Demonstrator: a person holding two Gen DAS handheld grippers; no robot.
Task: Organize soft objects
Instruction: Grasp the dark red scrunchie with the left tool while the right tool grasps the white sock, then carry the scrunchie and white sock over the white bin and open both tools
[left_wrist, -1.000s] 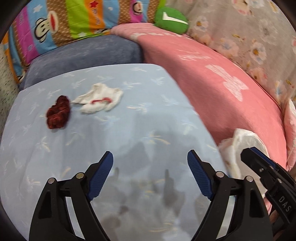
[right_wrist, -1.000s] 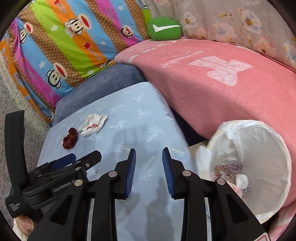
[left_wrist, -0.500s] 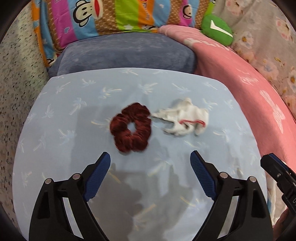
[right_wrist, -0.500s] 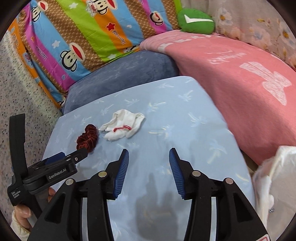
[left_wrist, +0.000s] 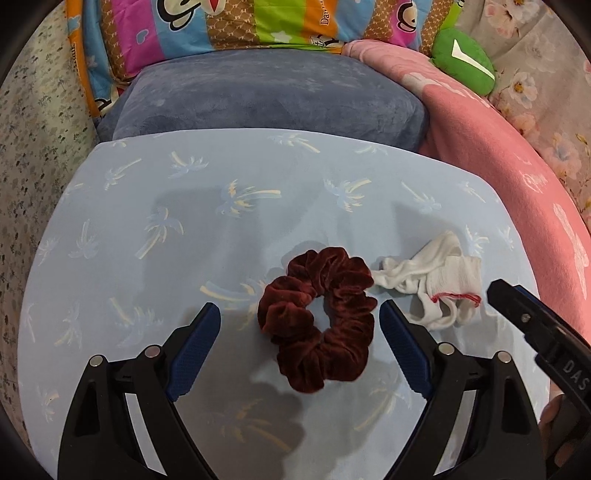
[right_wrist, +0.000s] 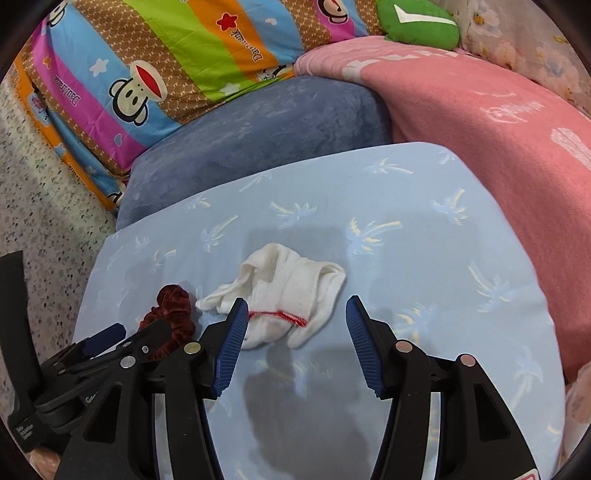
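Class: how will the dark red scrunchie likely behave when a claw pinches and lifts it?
The scrunchie is gathered velvet, so it probably squashes and droops. It looks light. Lying flat on the blue cloth, it seems unlikely to roll.

Light-blue palm-print cushion carries items. Dark red velvet scrunchie lies flat on it, crumpled white sock with red stitching just beside, edges about touching. Rest of surface bare.

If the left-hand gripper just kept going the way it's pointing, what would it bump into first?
Most likely the dark red scrunchie, which lies between the open fingers of the left gripper on the light blue sheet. How far above it the tips are is unclear.
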